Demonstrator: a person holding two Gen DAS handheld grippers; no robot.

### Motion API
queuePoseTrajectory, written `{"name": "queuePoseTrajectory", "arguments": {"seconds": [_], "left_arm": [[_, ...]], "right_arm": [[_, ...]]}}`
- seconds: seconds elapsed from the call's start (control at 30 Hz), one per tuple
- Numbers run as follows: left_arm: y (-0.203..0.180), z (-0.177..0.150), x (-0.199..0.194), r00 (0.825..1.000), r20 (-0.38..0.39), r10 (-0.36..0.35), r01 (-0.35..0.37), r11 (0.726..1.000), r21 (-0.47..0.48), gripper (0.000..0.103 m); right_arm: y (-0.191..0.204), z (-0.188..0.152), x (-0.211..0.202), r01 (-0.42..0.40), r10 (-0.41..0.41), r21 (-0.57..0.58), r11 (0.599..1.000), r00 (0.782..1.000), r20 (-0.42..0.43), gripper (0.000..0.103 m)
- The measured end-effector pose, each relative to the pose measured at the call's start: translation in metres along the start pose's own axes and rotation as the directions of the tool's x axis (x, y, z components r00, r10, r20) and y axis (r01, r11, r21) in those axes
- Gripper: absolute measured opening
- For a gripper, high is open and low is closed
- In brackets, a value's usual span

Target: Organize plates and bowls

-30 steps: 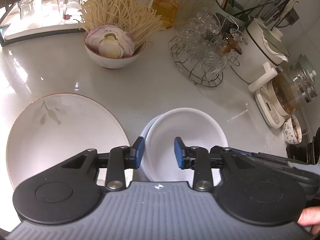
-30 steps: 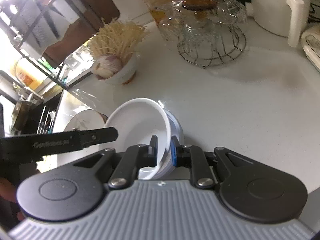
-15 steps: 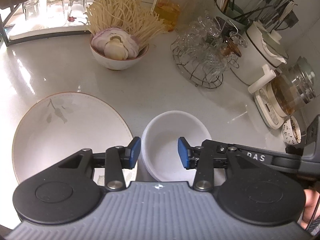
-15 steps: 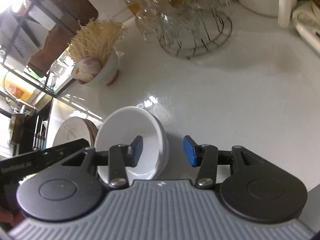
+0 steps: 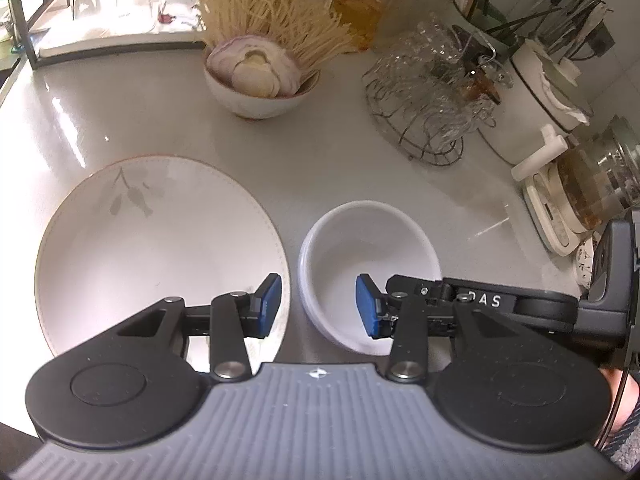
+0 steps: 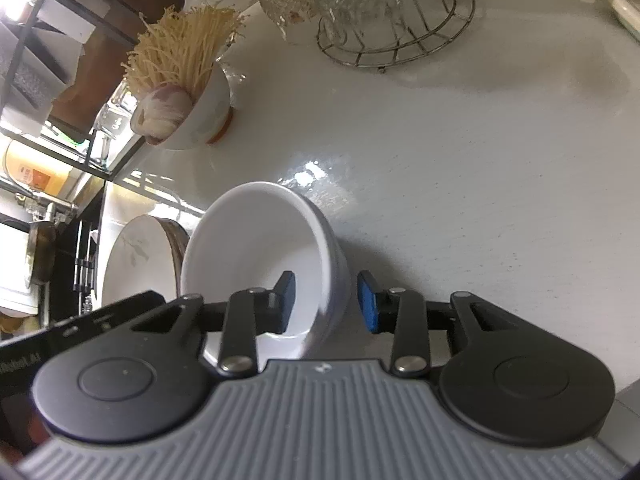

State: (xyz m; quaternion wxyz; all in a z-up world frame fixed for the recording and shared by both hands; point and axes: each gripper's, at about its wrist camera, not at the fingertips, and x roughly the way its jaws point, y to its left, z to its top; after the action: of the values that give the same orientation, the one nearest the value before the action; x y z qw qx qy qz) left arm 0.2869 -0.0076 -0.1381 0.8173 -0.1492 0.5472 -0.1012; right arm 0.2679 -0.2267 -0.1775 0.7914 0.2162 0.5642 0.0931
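Note:
A stack of white bowls (image 5: 368,264) sits on the pale counter, right of a large white plate (image 5: 156,248) with a grey leaf print. My left gripper (image 5: 318,306) is open and empty, above the gap between plate and bowls. My right gripper (image 6: 326,302) is open, its jaws on either side of the bowls' (image 6: 264,264) near wall without gripping it. The plate (image 6: 136,260) shows at left in the right wrist view. The right gripper's body also shows in the left wrist view (image 5: 480,304).
A bowl of onion, garlic and noodles (image 5: 260,80) stands at the back. A wire rack of glassware (image 5: 432,92), a red-lidded jar (image 5: 368,0), a white pot (image 5: 536,112), a glass kettle (image 5: 596,184) and a utensil holder (image 5: 480,4) line the right. A shelf with glasses (image 5: 120,0) is back left.
My right gripper has opened and let go of the top white bowl, which now rests nested in the stack. My left gripper has drawn back a little, so the bowls look smaller.

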Motion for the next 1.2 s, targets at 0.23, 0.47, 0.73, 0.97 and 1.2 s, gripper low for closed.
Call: {"name": "queuePoseTrajectory", "arguments": {"seconds": [0.23,0.47,0.73,0.97,1.2], "left_arm": [[0.008,-0.001,0.002,1.0,-0.024,0.021,-0.021,1.0,0.004,0.047],[0.012,-0.003,0.006,0.999,-0.039,0.014,-0.013,1.0,0.016,0.049],[-0.002,-0.002,0.016,0.999,-0.039,-0.027,0.029,0.999,0.045,0.05],[-0.011,0.005,0.016,0.999,0.004,-0.046,0.045,0.998,0.05,0.051],[-0.022,0.009,0.033,0.996,-0.023,-0.084,0.086,0.994,0.072,0.051]], "right_arm": [[-0.003,-0.001,0.004,0.009,-0.008,0.034,0.999,1.0,-0.023,0.02],[-0.007,-0.004,-0.001,0.025,-0.024,0.052,0.998,1.0,-0.015,0.014],[-0.021,-0.007,-0.012,0.065,-0.064,0.11,0.992,0.998,-0.012,0.013],[-0.029,-0.007,-0.019,0.093,-0.093,0.094,0.991,0.996,0.002,0.012],[-0.039,-0.005,-0.024,0.096,-0.099,0.124,0.988,0.995,0.017,0.012]]}}
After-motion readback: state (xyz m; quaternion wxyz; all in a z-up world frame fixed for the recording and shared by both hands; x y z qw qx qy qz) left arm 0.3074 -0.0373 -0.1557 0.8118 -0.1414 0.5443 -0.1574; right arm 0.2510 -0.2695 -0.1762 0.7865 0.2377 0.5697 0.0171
